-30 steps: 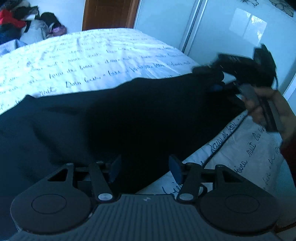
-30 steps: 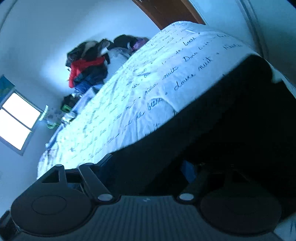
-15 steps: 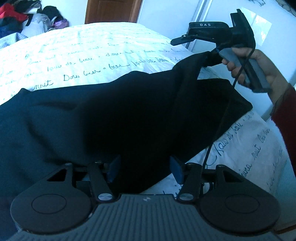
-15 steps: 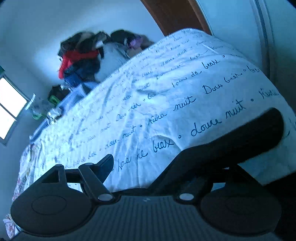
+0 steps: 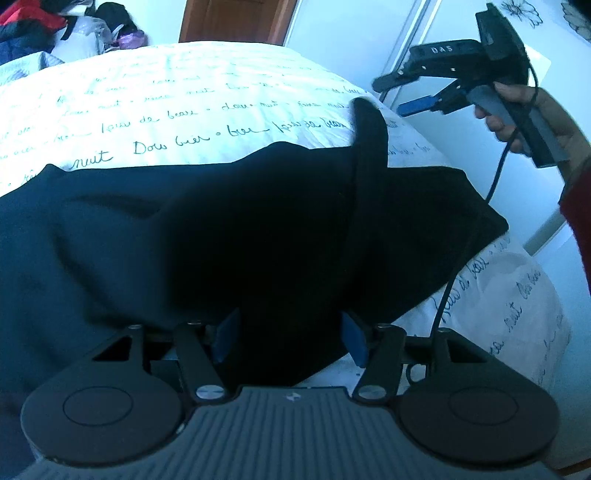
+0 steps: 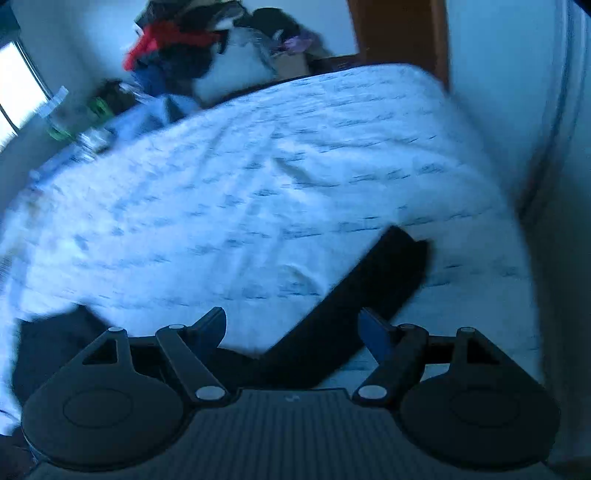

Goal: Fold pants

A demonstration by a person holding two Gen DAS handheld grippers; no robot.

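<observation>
Black pants (image 5: 258, 221) lie spread across the near part of the bed (image 5: 184, 92), and one folded strip (image 5: 367, 125) reaches up onto the white cover. My left gripper (image 5: 290, 339) sits low over the pants' near edge. Its jaws are opening; cloth lies between the blue pads (image 5: 227, 334) and they do not squeeze it. My right gripper (image 5: 391, 96) hovers at the upper right in a person's hand (image 5: 535, 114), open and empty, just clear of the strip's tip. In the right wrist view the gripper (image 6: 291, 321) stands open above the black strip (image 6: 369, 288).
The bed cover (image 6: 258, 184) is white with script lettering. A pile of clothes (image 6: 184, 48) sits beyond the far end, beside a brown door (image 5: 236, 18). Pale wardrobe doors (image 5: 369, 37) run along the right side. The right gripper's cable (image 5: 461, 258) hangs across the pants' right corner.
Half a second ago the pants' edge hung lifted at my right gripper; it has now dropped onto the bed as a folded strip. That gripper drew off up and to the right and rolled.
</observation>
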